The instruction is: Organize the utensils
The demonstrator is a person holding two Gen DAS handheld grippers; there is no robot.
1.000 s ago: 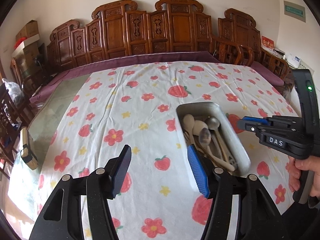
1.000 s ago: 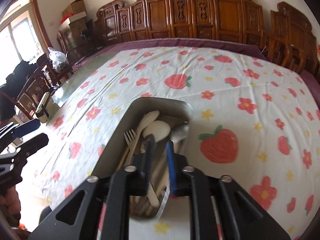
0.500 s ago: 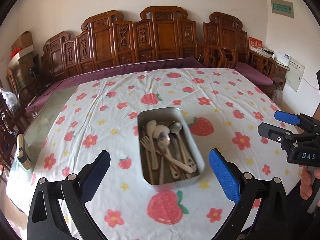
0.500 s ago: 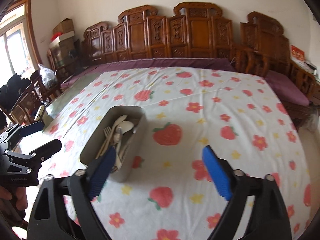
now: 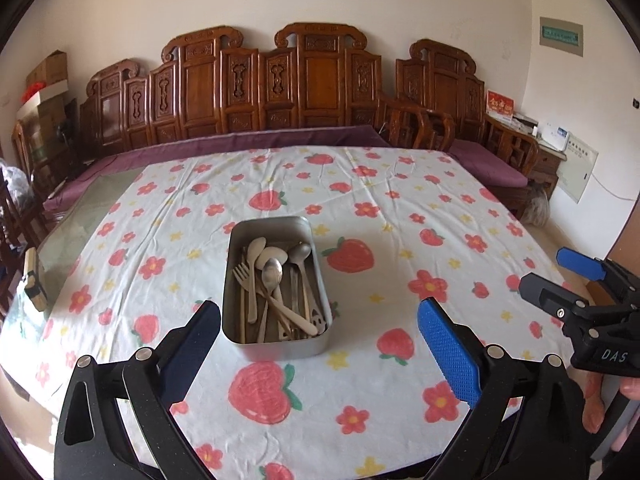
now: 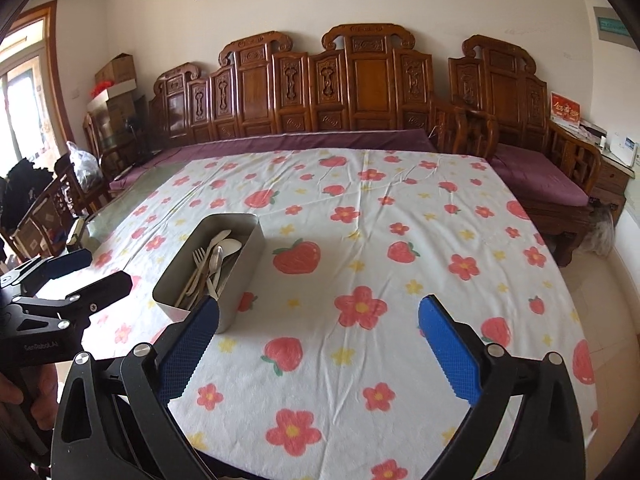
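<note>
A rectangular metal tin (image 5: 276,344) sits on the tabletop (image 5: 400,200) a little toward the near edge, its long side running away from the cameras. Inside it lie the utensils (image 5: 276,284) in a loose overlapping pile: a metal spoon (image 5: 272,274) bowl-up in the middle, a pale wide-bowled spoon (image 5: 274,255) just behind it, a pale fork (image 5: 241,276) along the left wall, and several thin handles crossing toward the near right corner (too tangled to count). In the right wrist view the same tin (image 6: 244,264) appears at an angle, with the spoon bowls and fork tines poking up above its rim.

A white cloth (image 5: 360,380) printed with strawberries and red flowers covers most of the tabletop; a strip of bare glass shows along its left side.

The left gripper (image 5: 320,344) hangs above the near edge, directly in front of the tin, its blue-padded fingers (image 5: 448,356) spread wide with nothing between them. The right gripper (image 6: 320,344) is well to the right of the tin, also spread wide and holding nothing; its left finger (image 6: 188,352) overlaps the tin's near corner in its own view, though whether it touches cannot be told.

Behind the tabletop stands a carved wooden bench (image 5: 280,88) with purple cushions.
</note>
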